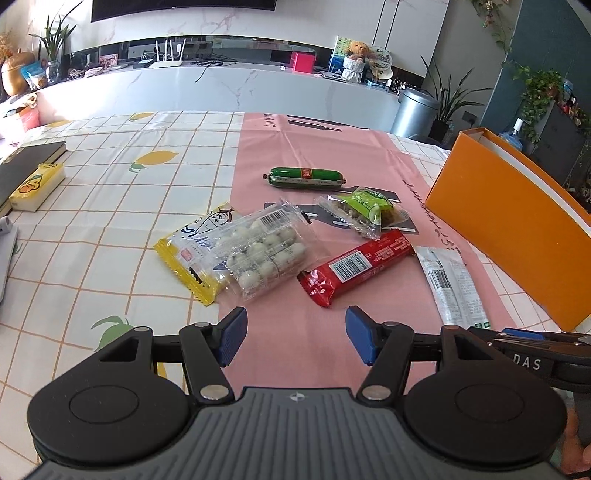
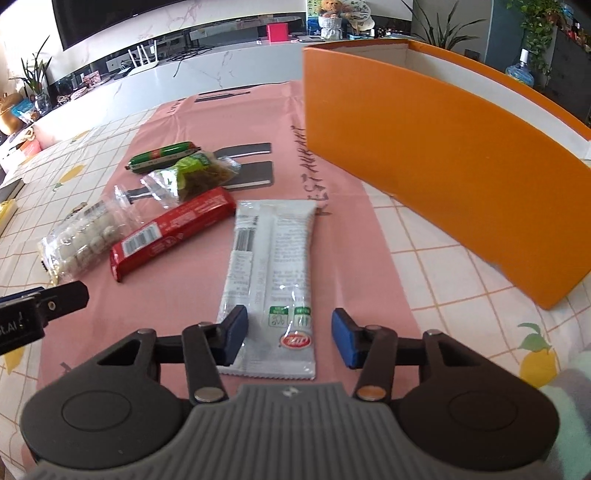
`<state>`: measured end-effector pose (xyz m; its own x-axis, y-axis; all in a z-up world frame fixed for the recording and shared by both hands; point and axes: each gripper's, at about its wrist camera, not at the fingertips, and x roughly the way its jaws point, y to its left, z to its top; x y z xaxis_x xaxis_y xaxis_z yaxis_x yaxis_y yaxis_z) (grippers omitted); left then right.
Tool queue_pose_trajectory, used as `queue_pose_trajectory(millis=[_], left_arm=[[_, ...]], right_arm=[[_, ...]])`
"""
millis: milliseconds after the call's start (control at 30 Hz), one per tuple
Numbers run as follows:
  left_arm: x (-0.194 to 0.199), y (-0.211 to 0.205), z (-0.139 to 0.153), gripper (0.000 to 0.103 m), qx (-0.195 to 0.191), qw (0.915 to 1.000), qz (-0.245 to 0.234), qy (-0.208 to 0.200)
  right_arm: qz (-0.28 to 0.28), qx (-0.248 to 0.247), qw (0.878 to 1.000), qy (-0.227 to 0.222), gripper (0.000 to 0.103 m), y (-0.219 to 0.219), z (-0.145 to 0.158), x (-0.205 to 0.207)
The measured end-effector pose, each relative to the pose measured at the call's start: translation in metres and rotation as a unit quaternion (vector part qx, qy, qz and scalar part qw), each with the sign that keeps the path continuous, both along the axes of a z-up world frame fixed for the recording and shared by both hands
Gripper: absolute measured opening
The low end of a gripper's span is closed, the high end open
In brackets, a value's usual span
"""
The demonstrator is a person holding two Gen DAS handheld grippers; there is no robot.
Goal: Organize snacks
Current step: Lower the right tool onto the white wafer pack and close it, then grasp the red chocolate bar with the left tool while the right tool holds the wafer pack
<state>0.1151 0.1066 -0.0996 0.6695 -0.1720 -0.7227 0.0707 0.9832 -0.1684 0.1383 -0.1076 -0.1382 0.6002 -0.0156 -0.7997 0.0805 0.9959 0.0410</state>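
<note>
While both hand-held grippers gape empty, right (image 2: 289, 338) straddles the white packet's (image 2: 271, 266) near edge, left (image 1: 296, 336) over bare pink mat (image 1: 295, 317).

A long white marble-veined counter (image 1: 221, 86) is seen beyond the table, backed by a marble-patterned white wall (image 1: 295, 22). Daylight is reflected off it. A dark teal wall (image 1: 532, 55) is draped with green trailing plants (image 1: 539, 88).

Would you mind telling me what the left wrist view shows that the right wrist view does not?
Only the left wrist view shows the yellow snack packet clearly, plus a black book. Only the right wrist view shows the orange box interior rim and the white packet between the open right gripper. Both show the red bar and green sausage.
</note>
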Motion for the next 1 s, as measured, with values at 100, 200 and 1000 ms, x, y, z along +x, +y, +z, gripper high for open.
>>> queue_pose_trajectory(millis=[100,200,1000], left_arm=[[0.004,-0.005,0.002,0.072,0.005,1.0,-0.007,-0.004],[0.008,-0.013,0.004,0.072,0.017,0.9994,-0.026,-0.011],[0.049,-0.069,-0.006,0.08,0.108,0.9777,-0.176,-0.038]], right_arm=[[-0.011,0.005,1.0,-0.01,0.047,-0.011,0.005,0.002],[0.04,0.013,0.999,-0.026,0.064,-0.005,0.01,0.011],[0.085,0.02,0.996,-0.018,0.051,-0.022,-0.007,0.043]])
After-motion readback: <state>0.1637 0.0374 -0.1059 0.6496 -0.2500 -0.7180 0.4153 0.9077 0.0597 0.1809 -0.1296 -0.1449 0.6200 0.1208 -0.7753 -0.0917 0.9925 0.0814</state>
